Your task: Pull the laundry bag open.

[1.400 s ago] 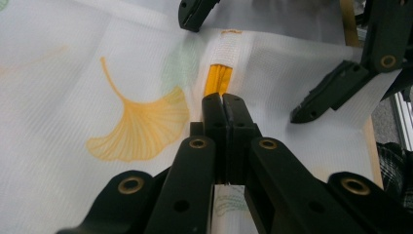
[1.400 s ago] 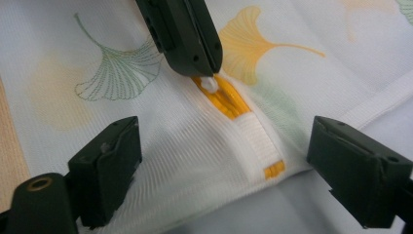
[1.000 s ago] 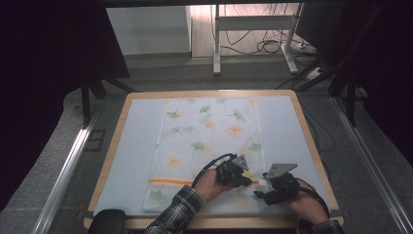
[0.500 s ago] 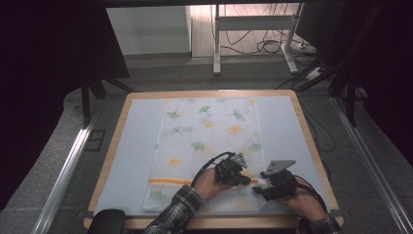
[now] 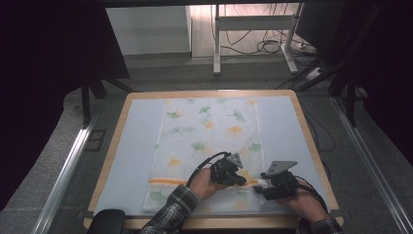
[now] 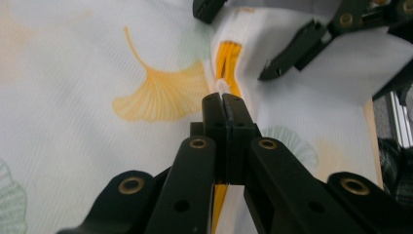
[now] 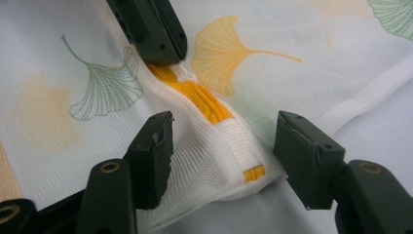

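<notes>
Right gripper [image 7: 221,146] jaws narrowed around bag corner [image 7: 243,165].

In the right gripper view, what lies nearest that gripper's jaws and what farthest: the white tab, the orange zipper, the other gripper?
1. White tab, between the open jaws of the right gripper.
2. Orange zipper, just beyond.
3. Left gripper, farthest, shut at the zipper's upper end.

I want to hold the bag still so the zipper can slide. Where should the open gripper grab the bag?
Grab the white tab end of the orange zipper, at the bag's corner. It already lies between the right gripper's open fingers, bulging up, so closing from both sides pinches it. The left gripper is shut on the zipper pull.
</notes>
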`<state>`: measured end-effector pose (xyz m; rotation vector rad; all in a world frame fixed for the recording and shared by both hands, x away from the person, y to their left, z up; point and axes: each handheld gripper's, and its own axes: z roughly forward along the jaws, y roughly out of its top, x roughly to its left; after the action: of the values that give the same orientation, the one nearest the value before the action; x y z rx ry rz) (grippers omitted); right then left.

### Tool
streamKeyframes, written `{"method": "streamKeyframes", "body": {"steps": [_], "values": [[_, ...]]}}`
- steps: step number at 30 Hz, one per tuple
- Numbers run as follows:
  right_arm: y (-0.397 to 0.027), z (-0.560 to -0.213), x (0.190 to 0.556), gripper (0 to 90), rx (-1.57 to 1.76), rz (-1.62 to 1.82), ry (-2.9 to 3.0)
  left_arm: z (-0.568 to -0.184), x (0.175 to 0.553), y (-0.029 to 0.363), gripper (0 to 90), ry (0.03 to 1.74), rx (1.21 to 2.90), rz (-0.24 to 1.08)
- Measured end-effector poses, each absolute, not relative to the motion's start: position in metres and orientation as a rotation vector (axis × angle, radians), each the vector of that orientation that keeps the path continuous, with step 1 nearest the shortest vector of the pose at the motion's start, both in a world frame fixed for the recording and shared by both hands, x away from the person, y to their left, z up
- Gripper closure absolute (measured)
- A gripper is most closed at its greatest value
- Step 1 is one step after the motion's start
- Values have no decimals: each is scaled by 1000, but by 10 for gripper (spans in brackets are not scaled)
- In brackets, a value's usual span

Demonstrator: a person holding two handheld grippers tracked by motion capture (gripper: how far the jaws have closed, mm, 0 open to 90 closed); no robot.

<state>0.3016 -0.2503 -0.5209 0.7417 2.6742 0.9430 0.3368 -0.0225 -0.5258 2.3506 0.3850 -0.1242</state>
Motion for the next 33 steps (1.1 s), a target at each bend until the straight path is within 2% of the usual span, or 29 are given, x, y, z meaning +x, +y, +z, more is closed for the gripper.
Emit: {"method": "streamKeyframes", "body": {"steps": [20,23,28,33], "values": [[-251,-521,300,399,757,952,2663,-523,332,2,900,396,2392,-79],[-251,-521,300,398,758,954,2661,-523,331,8,900,431,2411,-11],[-251,-521,300,399,758,957,2662,-520,335,35,900,512,2323,-49],[-251,-521,300,398,761,956,2660,-519,331,32,900,484,2283,-57]]}}
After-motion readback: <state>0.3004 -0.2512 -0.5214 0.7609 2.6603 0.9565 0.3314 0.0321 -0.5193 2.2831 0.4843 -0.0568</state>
